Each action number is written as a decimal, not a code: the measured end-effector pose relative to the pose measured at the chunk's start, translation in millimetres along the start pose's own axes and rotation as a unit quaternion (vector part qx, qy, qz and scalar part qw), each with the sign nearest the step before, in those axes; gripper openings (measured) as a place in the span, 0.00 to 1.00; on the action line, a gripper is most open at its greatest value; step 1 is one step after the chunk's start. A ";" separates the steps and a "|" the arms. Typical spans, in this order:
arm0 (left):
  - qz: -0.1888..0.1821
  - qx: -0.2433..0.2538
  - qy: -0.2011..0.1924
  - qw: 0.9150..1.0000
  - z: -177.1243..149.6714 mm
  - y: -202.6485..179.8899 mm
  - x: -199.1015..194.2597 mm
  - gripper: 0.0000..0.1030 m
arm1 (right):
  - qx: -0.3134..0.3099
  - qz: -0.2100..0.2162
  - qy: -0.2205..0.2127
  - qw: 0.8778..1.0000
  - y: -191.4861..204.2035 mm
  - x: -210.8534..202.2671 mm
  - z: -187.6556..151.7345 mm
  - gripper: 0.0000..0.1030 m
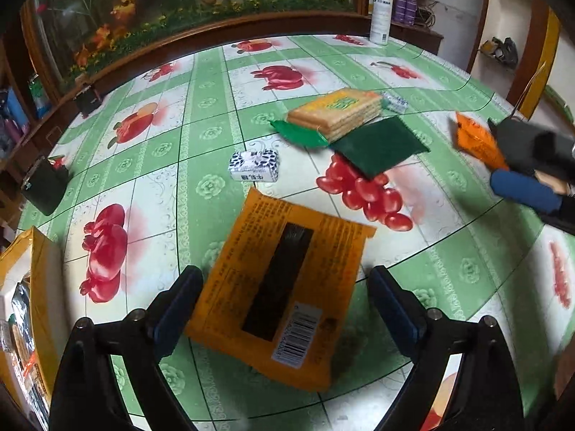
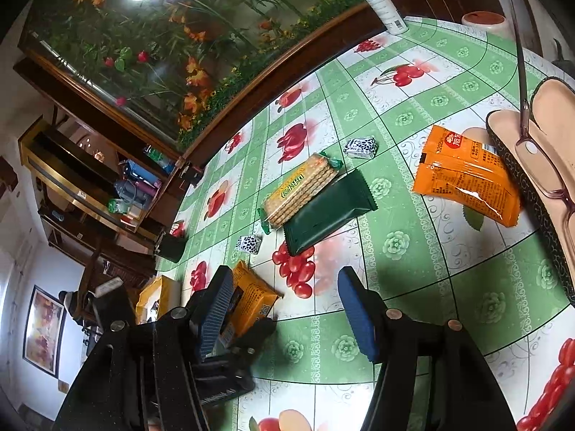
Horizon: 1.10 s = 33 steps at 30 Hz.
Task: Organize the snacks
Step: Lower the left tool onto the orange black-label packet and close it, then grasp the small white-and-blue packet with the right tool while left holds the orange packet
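On the table (image 1: pixel 201 115), fruit-print green cloth:
Yellow packet (image 1: pixel 276 298): flat, printed back and barcode up, lying between the left gripper's fingers; long axis runs from the camera's near edge away up the table, far end leaning slightly left.
Left gripper (image 1: pixel 284 305): jaws spread wide, one finger on each long side of the yellow packet; left pad at the packet's edge, right pad clear of it; pointing steeply down at the cloth.
Right gripper (image 2: pixel 291 309): jaws spread, nothing between them, only cloth below; angled down, less steeply.
Cracker pack (image 1: pixel 334 113): clear wrap with green ends, lying flat, long axis slanting across the table; one side resting against the dark green pouch.
Dark green pouch (image 1: pixel 381 145): flat, alongside the crackers, roughly parallel.
Orange packet (image 2: pixel 467 176): flat, well apart from the others, one end touching the glasses case (image 2: pixel 532 165).
Small white sweets: one (image 1: pixel 254 166) beyond the yellow packet's far end, another (image 1: pixel 395 101) past the crackers.
Cardboard box (image 1: pixel 32 287): open, at the table's left edge.
Spray bottle (image 1: pixel 381 14): upright, far edge.
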State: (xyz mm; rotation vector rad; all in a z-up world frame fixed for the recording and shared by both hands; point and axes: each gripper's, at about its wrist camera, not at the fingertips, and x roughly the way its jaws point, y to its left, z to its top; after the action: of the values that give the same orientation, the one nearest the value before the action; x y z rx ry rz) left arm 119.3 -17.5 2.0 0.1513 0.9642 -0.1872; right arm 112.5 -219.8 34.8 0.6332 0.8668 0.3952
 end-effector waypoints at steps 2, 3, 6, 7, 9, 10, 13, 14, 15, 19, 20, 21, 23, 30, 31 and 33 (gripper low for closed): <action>-0.006 -0.017 -0.001 1.000 -0.7 4.5 -2.4 0.73 | -0.002 -0.002 0.000 1.000 0.3 0.3 0.3 0.63; -0.004 -0.026 0.000 1.000 -2.0 7.3 -4.8 0.71 | -0.003 -0.003 0.000 1.000 0.1 0.5 0.3 0.63; 0.021 -0.051 -0.003 0.998 -14.8 17.5 -13.2 0.68 | -0.009 -0.004 0.002 1.000 1.1 1.8 -0.1 0.63; 0.025 -0.064 -0.003 0.998 -19.4 22.2 -17.3 0.68 | -0.011 -0.004 0.003 1.000 1.6 2.3 -0.7 0.63; 0.035 -0.092 -0.021 0.995 -27.2 34.9 -30.5 0.68 | -0.023 -0.004 0.007 1.000 5.9 5.1 -2.2 0.63; 0.041 -0.106 -0.033 0.993 -28.9 42.0 -36.8 0.68 | -0.029 -0.004 0.010 1.000 8.0 7.1 -3.2 0.63; 0.060 -0.132 -0.048 0.988 -30.6 58.2 -43.6 0.68 | -0.060 -0.004 0.025 0.998 19.8 18.4 -7.7 0.63; 0.061 -0.135 -0.046 0.988 -31.0 61.1 -41.9 0.68 | -0.071 -0.002 0.031 0.997 24.3 23.0 -9.0 0.63; 0.061 -0.137 -0.040 0.988 -30.6 63.1 -38.4 0.68 | -0.085 0.000 0.038 0.996 30.6 28.8 -10.3 0.56; 0.053 -0.150 -0.021 0.987 -29.2 70.6 -27.0 0.68 | -0.165 -0.023 0.057 0.984 69.6 54.8 -10.4 0.46; 0.054 -0.152 -0.017 0.987 -29.5 71.4 -24.0 0.68 | -0.191 -0.034 0.061 0.979 80.3 63.0 -9.2 0.44; 0.053 -0.156 -0.012 0.986 -30.5 72.9 -21.6 0.68 | -0.217 -0.044 0.066 0.973 90.2 73.2 -6.7 0.43; 0.064 -0.155 -0.015 0.986 -32.6 71.9 -22.8 0.68 | -0.258 -0.059 0.076 0.961 102.2 94.3 -1.7 0.35; 0.064 -0.160 -0.012 0.985 -33.1 74.3 -22.2 0.68 | -0.303 -0.081 0.115 0.942 104.8 151.2 7.8 0.34; 0.064 -0.159 -0.013 0.985 -33.3 74.7 -22.5 0.68 | -0.305 -0.089 0.116 0.941 105.0 155.5 8.6 0.34; 0.065 -0.158 -0.013 0.985 -33.8 74.8 -22.0 0.68 | -0.302 -0.091 0.112 0.942 103.8 156.4 9.4 0.26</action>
State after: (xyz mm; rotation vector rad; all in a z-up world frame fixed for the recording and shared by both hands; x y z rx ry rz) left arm 96.9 64.4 4.5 -0.0792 0.9431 0.0845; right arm 205.6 -57.5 17.2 -0.0634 0.9493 0.5421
